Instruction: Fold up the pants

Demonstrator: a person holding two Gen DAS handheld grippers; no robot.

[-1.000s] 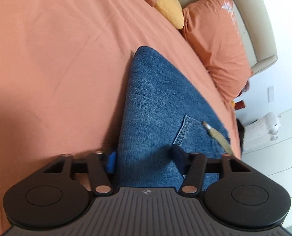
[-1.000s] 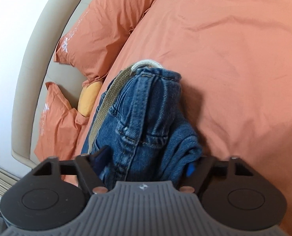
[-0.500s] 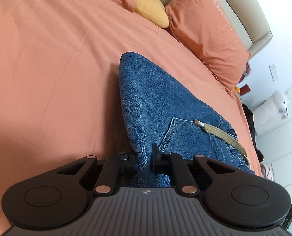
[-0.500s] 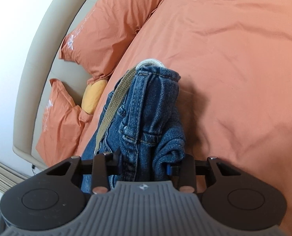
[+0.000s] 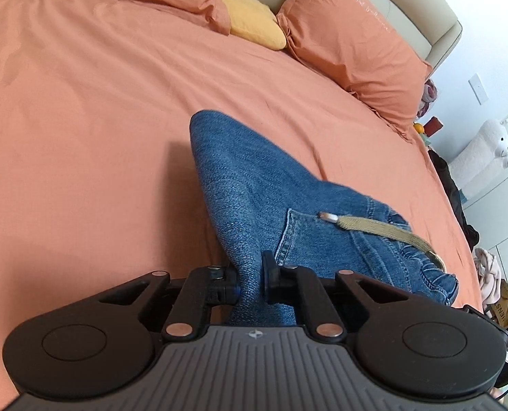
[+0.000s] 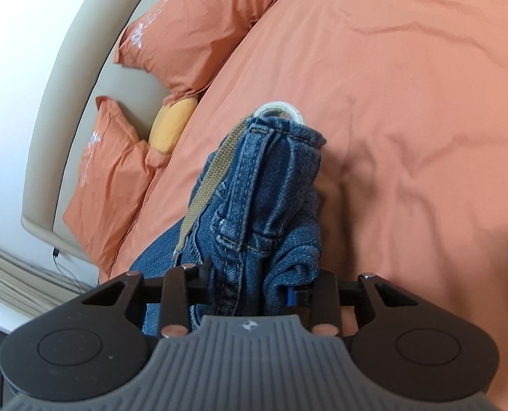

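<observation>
Blue jeans point(image 5: 254, 185) lie on an orange bed sheet point(image 5: 83, 102), with a back pocket and a khaki belt point(image 5: 373, 231) showing. My left gripper point(image 5: 250, 277) is shut on a fold of the jeans' denim near the pocket. In the right wrist view my right gripper point(image 6: 254, 291) is shut on the bunched waistband end of the jeans point(image 6: 267, 185), which stands up from the sheet point(image 6: 408, 102). The belt point(image 6: 209, 178) hangs along its left side.
Orange pillows point(image 5: 350, 34) and a yellow cushion point(image 5: 254, 20) lie at the beige headboard point(image 6: 69, 78). A white plush toy point(image 5: 483, 154) and clutter stand beside the bed on the right, by white cabinets.
Both grippers closed on the jeans from open. The left one then lifted and pulled the denim fold; the right one holds the waistband bunch a little higher.
</observation>
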